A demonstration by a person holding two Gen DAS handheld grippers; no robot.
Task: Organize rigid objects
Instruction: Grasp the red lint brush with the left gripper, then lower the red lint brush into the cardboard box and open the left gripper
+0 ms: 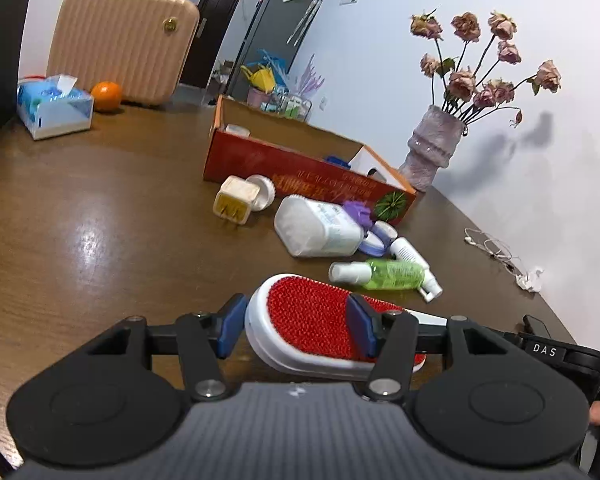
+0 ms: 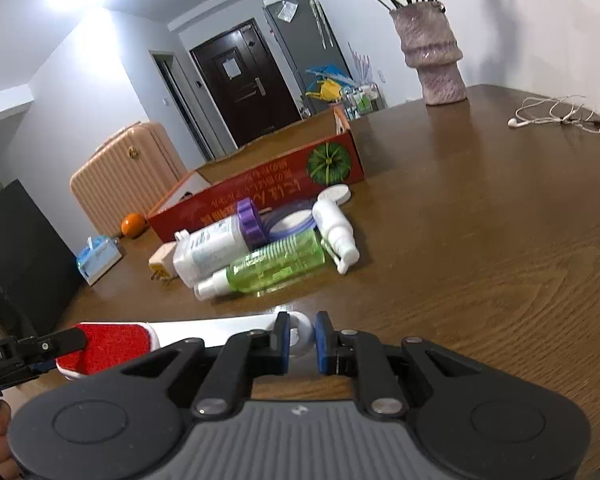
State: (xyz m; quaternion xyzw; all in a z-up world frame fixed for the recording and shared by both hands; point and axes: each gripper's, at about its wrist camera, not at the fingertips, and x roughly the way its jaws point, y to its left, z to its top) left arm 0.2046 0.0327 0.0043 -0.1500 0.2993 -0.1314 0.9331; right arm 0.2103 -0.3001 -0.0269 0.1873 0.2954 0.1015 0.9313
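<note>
Fingers (image 1: 236, 328) of both hands clamp one lint brush (image 1: 312, 320) crosswise, left on its red head, right on its handle, red box (image 1: 300, 172) beyond at frame centre.

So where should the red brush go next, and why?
Probably carry it forward over the bottles toward the red box. Both tongs hold the lint brush: left tongs on its red head, right tongs on its handle end, and the box sits open behind the clutter.
</note>
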